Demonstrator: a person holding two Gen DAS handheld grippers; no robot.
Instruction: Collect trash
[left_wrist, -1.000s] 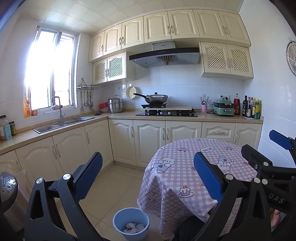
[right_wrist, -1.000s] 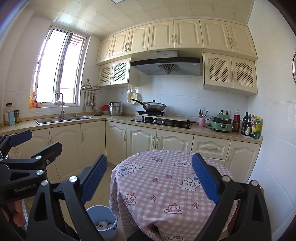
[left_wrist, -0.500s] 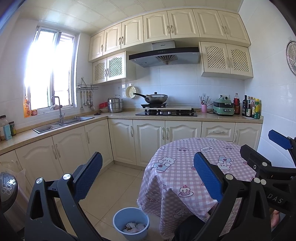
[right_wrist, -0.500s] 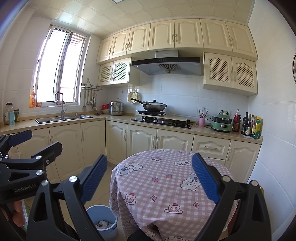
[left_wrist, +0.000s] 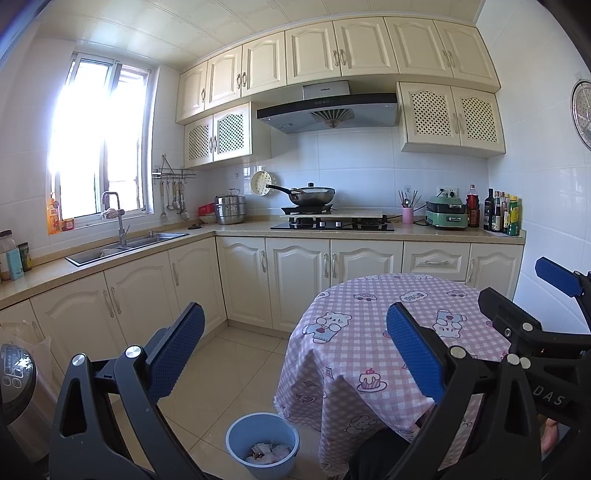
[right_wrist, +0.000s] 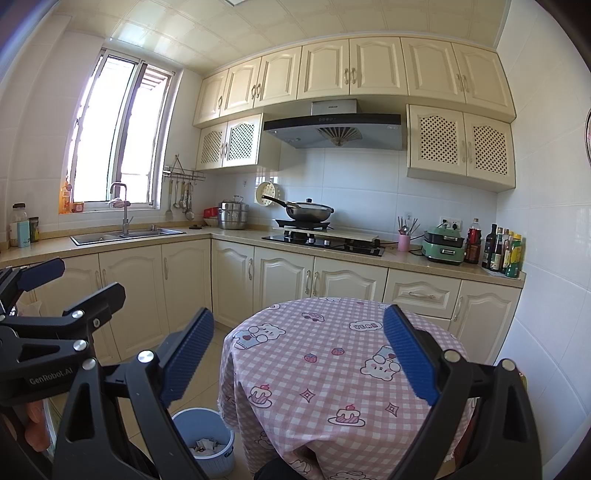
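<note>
A light blue waste bin (left_wrist: 263, 443) stands on the tiled floor left of the round table, with crumpled paper trash (left_wrist: 266, 451) inside; it also shows in the right wrist view (right_wrist: 207, 441). My left gripper (left_wrist: 295, 350) is open and empty, held above the floor and the table's left edge. My right gripper (right_wrist: 299, 354) is open and empty, held above the table. The round table (right_wrist: 332, 354) has a pink checked cloth, and I see no trash on it. The right gripper also shows at the right edge of the left wrist view (left_wrist: 517, 314).
L-shaped cream cabinets and a counter (left_wrist: 369, 236) run along the back and left walls, with a sink (left_wrist: 125, 245), a stove with a wok (left_wrist: 314, 195), a green cooker (left_wrist: 445, 214) and bottles (left_wrist: 504, 216). A silver appliance (left_wrist: 18, 387) stands at the lower left.
</note>
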